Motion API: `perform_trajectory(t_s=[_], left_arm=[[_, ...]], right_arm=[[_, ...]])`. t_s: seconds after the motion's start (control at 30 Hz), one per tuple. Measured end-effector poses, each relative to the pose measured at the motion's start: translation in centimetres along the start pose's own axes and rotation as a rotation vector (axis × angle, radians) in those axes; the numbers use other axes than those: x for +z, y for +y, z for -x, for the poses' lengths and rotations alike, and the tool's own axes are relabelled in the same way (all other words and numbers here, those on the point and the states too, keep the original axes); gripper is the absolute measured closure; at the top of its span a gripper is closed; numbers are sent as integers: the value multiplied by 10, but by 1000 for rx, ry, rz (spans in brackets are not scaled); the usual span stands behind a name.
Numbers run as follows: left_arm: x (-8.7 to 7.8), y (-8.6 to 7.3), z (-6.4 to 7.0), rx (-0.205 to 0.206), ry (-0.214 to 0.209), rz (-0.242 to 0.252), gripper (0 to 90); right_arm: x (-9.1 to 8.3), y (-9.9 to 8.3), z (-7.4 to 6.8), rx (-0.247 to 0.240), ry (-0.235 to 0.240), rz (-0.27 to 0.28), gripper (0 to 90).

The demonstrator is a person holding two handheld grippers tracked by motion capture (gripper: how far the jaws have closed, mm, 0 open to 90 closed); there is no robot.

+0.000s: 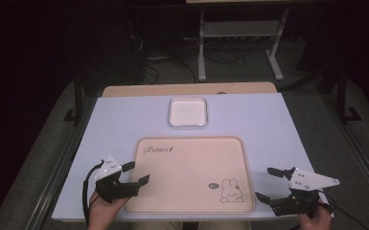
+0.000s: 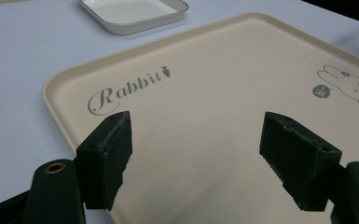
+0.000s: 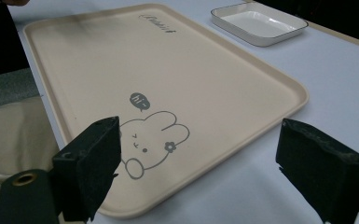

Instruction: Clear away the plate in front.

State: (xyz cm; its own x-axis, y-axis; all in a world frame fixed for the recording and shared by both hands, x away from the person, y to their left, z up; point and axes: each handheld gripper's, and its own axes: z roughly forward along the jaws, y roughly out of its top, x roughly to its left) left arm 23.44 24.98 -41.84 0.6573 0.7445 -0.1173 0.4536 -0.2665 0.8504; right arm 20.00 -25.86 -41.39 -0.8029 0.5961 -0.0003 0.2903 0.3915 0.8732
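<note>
Left gripper (image 1: pixel 136 173) and right gripper (image 1: pixel 268 184), jaws spread and holding nothing, flank the beige tray (image 1: pixel 190 201) at lower frame.

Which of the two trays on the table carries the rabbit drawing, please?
The large beige tray nearest the person, between the left gripper and right gripper, with "Rabbit" lettering too. The small white dish beyond it is plain.

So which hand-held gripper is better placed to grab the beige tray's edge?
Left, probably. The left hand-held gripper hangs open over the beige tray at its left rim; the right hand-held gripper sits open just off the right rim.
</note>
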Motion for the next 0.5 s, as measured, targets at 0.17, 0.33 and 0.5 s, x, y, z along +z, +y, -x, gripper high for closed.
perform_trajectory(t_s=[0.17, 0.33, 0.5], left_arm=[[4, 10, -1, 5, 4, 31, 246], [9, 15, -3, 5, 5, 28, 246], [15, 26, -4, 15, -1, 28, 246]], right_arm=[[0, 0, 0, 2, -1, 1, 131], [-1, 0, 0, 4, -6, 3, 131], [-1, -1, 0, 11, -12, 4, 131]])
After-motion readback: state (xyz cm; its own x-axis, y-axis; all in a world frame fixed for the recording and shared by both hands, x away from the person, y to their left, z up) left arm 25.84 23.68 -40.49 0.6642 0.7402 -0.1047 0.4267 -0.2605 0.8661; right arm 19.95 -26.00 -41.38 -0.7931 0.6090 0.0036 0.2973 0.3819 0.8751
